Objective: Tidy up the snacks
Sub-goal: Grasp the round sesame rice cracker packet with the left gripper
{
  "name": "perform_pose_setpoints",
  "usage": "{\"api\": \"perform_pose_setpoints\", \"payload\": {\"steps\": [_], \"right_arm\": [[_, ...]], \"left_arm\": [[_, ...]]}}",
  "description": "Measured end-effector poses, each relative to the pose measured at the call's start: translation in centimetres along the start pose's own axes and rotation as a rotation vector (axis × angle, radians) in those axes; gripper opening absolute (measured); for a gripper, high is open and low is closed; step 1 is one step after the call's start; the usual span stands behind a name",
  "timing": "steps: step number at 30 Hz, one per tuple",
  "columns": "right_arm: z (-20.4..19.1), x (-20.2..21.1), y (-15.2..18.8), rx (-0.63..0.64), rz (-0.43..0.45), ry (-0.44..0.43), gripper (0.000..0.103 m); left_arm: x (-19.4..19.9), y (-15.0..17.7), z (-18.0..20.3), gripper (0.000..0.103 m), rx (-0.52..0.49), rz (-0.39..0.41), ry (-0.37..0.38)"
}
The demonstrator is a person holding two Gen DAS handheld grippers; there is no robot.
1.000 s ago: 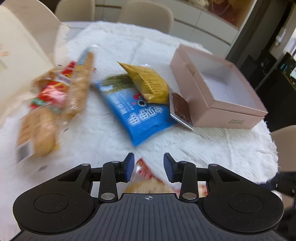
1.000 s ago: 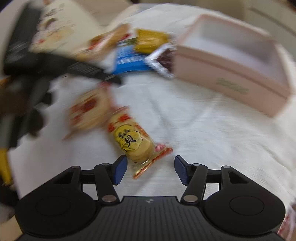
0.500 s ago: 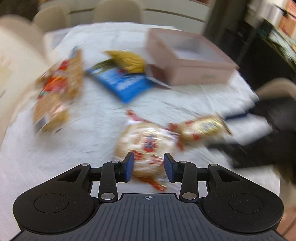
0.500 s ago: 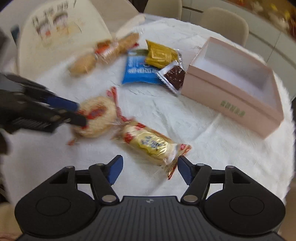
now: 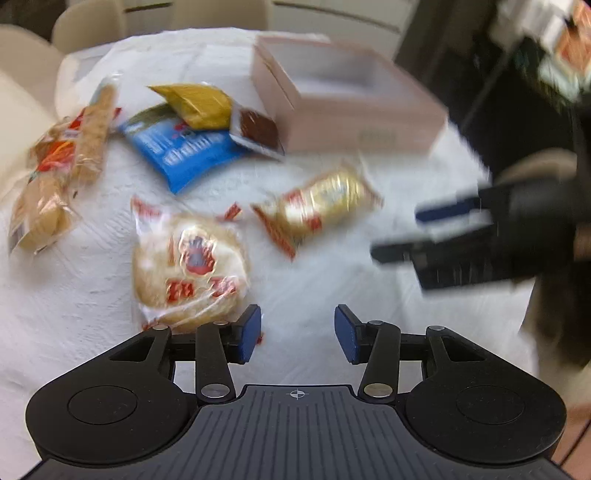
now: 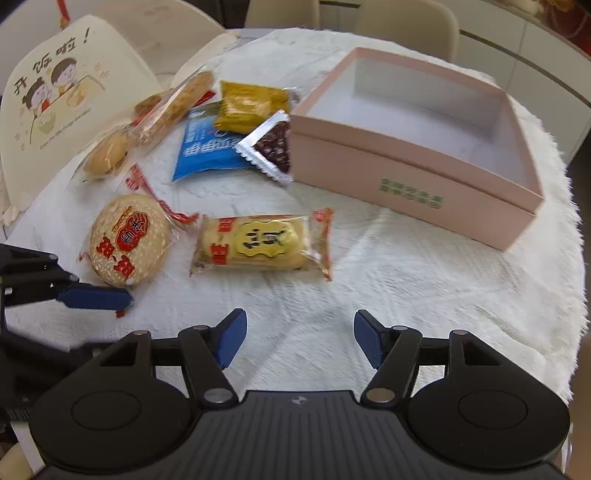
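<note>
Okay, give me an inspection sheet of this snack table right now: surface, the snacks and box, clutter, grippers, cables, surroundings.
Surface: round table under a white cloth.
Job's things: pink box open, empty; round cracker pack and yellow cracker pack nearest; blue packet, yellow packet, brown packet overlapping beside the box; long biscuit packs far left.
Clutter: printed card at the table edge.
Grippers: left hand-held gripper opening, nothing between; right hand-held gripper open, empty.
Cables: nothing seen.
Surroundings: beige chairs.
</note>
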State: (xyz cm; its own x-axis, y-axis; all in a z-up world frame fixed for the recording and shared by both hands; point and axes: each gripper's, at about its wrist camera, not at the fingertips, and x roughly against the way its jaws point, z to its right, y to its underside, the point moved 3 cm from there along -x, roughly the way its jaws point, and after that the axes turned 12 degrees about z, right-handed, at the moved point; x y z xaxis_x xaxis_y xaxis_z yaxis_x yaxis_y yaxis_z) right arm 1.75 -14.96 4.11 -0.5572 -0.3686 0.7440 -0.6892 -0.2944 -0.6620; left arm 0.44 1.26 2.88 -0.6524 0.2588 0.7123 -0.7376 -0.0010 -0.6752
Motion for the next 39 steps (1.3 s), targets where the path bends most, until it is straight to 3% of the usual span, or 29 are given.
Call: {"api": "perform_pose_setpoints", "payload": {"steps": [3,5,8,13,18,20,23,28,30,35,39], "right_arm": [[0.4,0.2,0.3,0.007,0.004,-0.009,0.065],[0.7,0.3,0.5,-0.001,0.001,-0.022,0.065],[1.1,0.3,0.7,-0.008,0.008,-0.036,0.065],[0.7,0.4,0.2,0.027,0.043,-0.049,0.065],[0.4,-0.2,-0.2,0.065,0.043,-0.044,0.065],[0.7,-0.6,0.0,0.053,0.027,-0.039,0.065],[1.5,-1.0,0.4,0.035,0.017,-0.028,0.065],[2.0,-1.0,0.7,0.030,0.018,-0.027,0.068],[2.0,-1.0,0.8,0.026,0.017,-0.028,0.069],[2.1,-0.7,0.8,0.027,0.022,-0.027,0.070],[1.1,-0.3,-0.2,0.058,0.074,-0.039,0.070]], "left_arm": [[1.8,-1.3,-1.5,0.050,0.063,0.096,-0.072],[2.0,-1.8,-3.7,0.048,0.183,0.141,-0.162],[0.8,-2.0,-5.8,0.048,0.283,0.128,-0.230],[-1.5,-2.4,-4.3,0.051,0.157,0.088,-0.260],[-3.4,-2.5,-1.7,0.080,-0.002,0.036,-0.275],[-3.9,-2.2,-0.8,0.084,-0.065,0.020,-0.286],[-4.3,-2.1,-0.8,0.085,-0.078,0.021,-0.303],[-4.4,-2.2,-3.5,0.084,0.044,0.012,-0.368],[-4.6,-2.0,-4.9,0.085,0.134,-0.008,-0.351],[-3.5,-2.2,-6.2,0.083,0.250,0.032,-0.295],[-0.8,-1.4,-6.1,0.083,0.327,0.084,-0.252]]}}
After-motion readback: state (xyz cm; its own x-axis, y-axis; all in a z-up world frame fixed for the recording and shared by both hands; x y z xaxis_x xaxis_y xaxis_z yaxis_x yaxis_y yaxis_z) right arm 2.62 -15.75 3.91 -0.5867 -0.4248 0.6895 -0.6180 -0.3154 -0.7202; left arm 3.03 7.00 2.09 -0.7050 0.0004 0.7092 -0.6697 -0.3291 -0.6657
